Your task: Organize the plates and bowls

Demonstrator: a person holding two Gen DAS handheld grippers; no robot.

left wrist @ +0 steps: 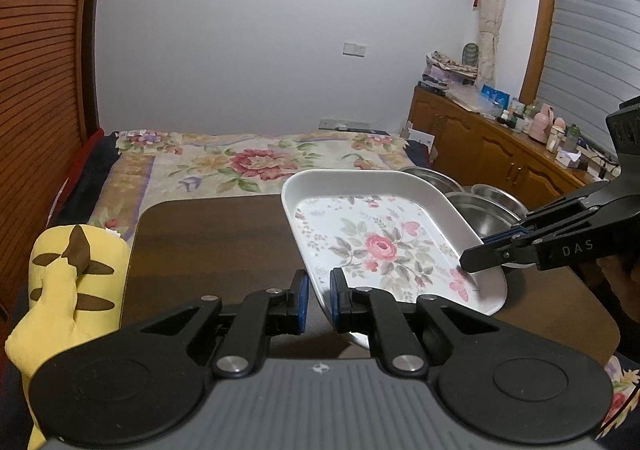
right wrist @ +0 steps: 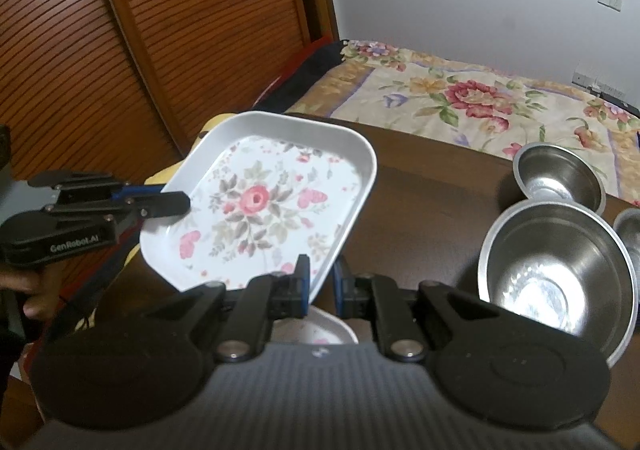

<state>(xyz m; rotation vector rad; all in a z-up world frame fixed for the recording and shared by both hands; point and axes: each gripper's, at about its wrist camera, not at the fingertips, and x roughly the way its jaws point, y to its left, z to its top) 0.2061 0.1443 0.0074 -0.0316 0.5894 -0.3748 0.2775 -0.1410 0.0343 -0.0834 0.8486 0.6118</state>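
A white square plate with a rose print [left wrist: 384,246] [right wrist: 260,206] is held tilted above the dark wooden table [left wrist: 208,242]. My left gripper [left wrist: 319,296] is shut on its near-left rim, and also shows in the right wrist view [right wrist: 176,202]. My right gripper [right wrist: 321,286] is shut on the opposite rim, and also shows in the left wrist view [left wrist: 480,254]. A second floral plate [right wrist: 320,330] lies on the table under my right gripper, mostly hidden. Three steel bowls stand at the right: a large one [right wrist: 556,274], a smaller one [right wrist: 560,178] and one at the edge [right wrist: 630,230].
A yellow plush toy [left wrist: 68,290] sits off the table's left edge. A bed with a floral cover [left wrist: 256,162] lies beyond the table. A wooden cabinet with clutter [left wrist: 500,146] stands at the far right. A slatted wooden door [right wrist: 140,30] is on the left.
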